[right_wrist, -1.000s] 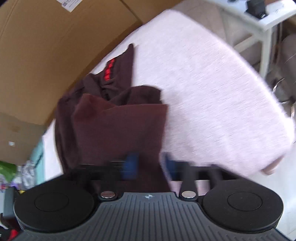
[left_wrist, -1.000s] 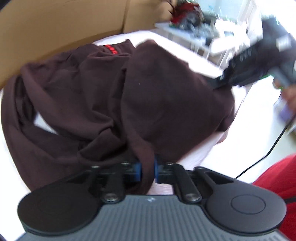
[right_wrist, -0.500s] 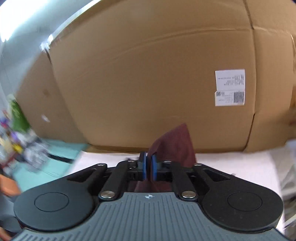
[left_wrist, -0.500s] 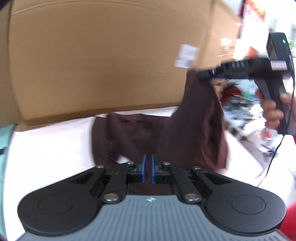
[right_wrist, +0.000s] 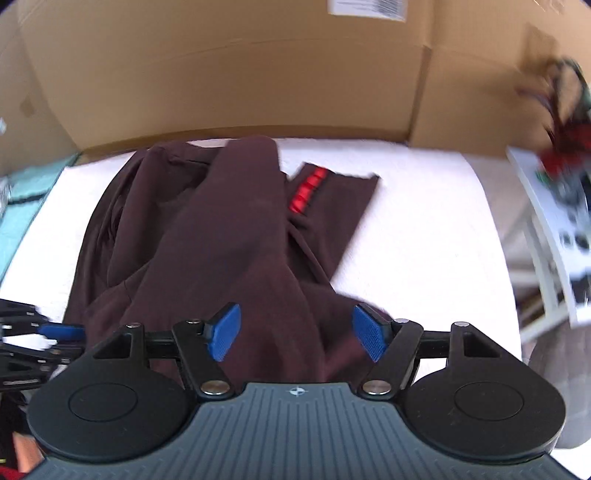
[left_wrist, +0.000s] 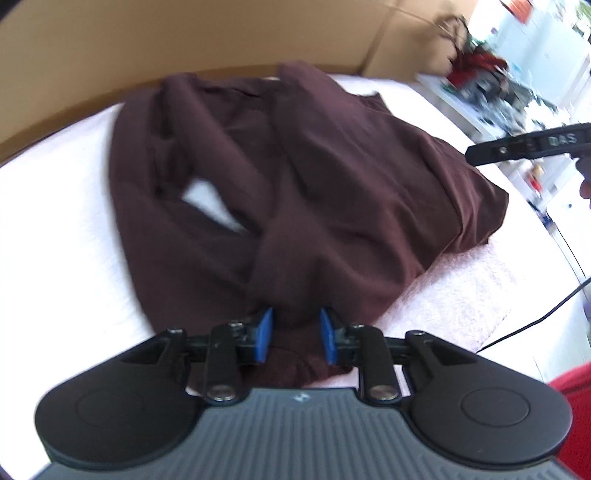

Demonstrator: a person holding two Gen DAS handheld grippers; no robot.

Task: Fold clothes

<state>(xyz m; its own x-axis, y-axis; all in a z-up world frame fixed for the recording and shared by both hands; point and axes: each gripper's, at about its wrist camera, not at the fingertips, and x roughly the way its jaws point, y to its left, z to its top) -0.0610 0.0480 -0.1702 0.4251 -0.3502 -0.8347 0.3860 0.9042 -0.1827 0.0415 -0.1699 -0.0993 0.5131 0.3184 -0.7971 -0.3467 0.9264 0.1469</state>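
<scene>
Both grippers are seen with their jaws opening. On the left gripper (left_wrist: 296, 334) the blue pads (left_wrist: 263, 334) are parted a little, and a fold of the garment (left_wrist: 295, 177) lies in the gap between them; the cloth is not seen to be pressed by either pad. On the right gripper (right_wrist: 295, 336) the pads (right_wrist: 224, 334) are spread wide, with the near edge of the garment (right_wrist: 229, 236) lying under and between them, untouched by either.

The garment, dark maroon, is laid in a rumpled heap on a white padded surface (left_wrist: 55, 236), with a long fold draped over its middle. A strip of red marks (right_wrist: 308, 190) is shown on a flat part stretched toward the far right in the right wrist view. A small patch of the white surface is left bare through a gap in the folds near the left side in the left wrist view.

Behind the surface a cardboard wall (right_wrist: 229, 70) is stood, with a white label (right_wrist: 367, 8) at its top edge. To the right a white table (right_wrist: 546, 221) with blurred clutter is seen. The right gripper's body (left_wrist: 528, 146) is visible at the right edge of the left wrist view, above a black cable (left_wrist: 532, 321). A red sleeve (left_wrist: 574, 387) is seen at the lower right corner.
</scene>
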